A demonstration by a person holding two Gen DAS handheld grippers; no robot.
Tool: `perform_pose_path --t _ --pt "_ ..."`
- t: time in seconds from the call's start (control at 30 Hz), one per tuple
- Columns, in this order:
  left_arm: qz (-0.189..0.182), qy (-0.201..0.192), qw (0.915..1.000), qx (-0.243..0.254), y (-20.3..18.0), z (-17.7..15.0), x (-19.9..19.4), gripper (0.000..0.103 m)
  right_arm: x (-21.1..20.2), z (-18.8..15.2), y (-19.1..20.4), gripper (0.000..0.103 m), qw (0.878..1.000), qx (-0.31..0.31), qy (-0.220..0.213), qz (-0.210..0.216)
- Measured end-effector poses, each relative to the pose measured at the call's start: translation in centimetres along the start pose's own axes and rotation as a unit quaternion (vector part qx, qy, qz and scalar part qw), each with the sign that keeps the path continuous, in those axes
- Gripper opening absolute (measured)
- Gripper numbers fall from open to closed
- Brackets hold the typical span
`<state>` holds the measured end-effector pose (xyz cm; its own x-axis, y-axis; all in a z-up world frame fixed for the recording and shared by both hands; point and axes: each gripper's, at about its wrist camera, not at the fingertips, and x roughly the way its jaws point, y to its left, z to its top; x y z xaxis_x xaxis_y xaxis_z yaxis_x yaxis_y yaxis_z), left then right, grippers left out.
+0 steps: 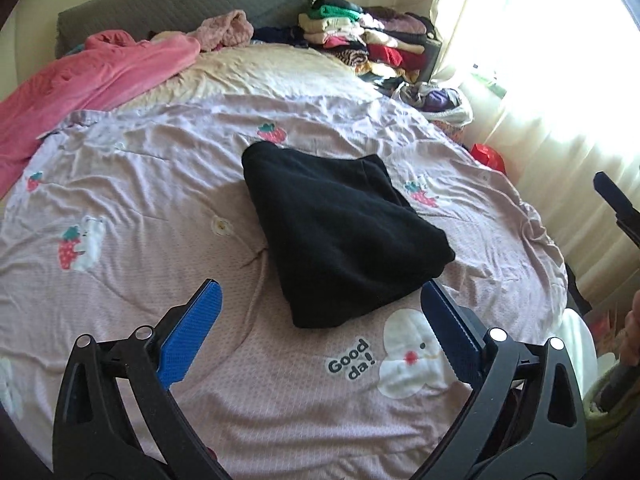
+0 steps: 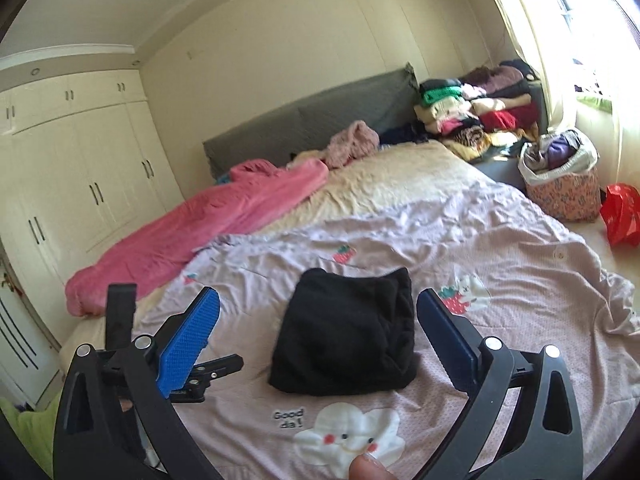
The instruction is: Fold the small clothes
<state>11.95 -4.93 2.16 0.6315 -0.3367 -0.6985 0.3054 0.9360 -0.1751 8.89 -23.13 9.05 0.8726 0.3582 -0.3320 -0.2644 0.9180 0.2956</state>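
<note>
the black garment point(image 1: 340, 232) lies in a compact folded bundle on the pink bedspread point(image 1: 140, 208), just beyond the "good da!" print point(image 1: 352, 360). it looks like the folding of this piece is done or nearly so — both claws hang above the bed, holding nothing. the left gripper point(image 1: 320, 332) has its blue fingers spread wide, the near corner of the bundle showing between them; the right gripper point(image 2: 318, 332) is likewise spread wide, with the bundle framed in its gap.

the next move, as i judge it, is either a last tidy of the edges or lifting the bundle away toward the stack of clothes point(image 2: 472, 108) at the head of the bed. that calls for a grip through all layers so nothing unfolds.

hard to tell: what kind of garment it is, and how many folds it has — the black cloth swallows detail. the window side is washed out by glare.
</note>
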Motion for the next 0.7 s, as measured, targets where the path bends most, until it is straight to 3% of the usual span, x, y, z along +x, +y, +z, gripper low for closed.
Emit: perform_pose_path --t 0.23,0.57,0.7 --pt "0.012 -0.017 0.9998 -0.001 0.6 -2.0 -2.6 0.093 -3.2 -1.6 3.7 0.098 0.999 -0.051 0.009 0.004" --pt "0.038 -0.005 0.9992 -0.012 1.7 -7.2 -2.7 0.093 -1.0 -9.6 5.9 0.098 0.986 -0.100 0.080 -0.107" --pt "0.038 0.010 0.9992 -0.010 1.8 -8.6 -2.2 0.093 0.7 -12.4 5.9 0.098 0.980 -0.101 0.110 -0.129"
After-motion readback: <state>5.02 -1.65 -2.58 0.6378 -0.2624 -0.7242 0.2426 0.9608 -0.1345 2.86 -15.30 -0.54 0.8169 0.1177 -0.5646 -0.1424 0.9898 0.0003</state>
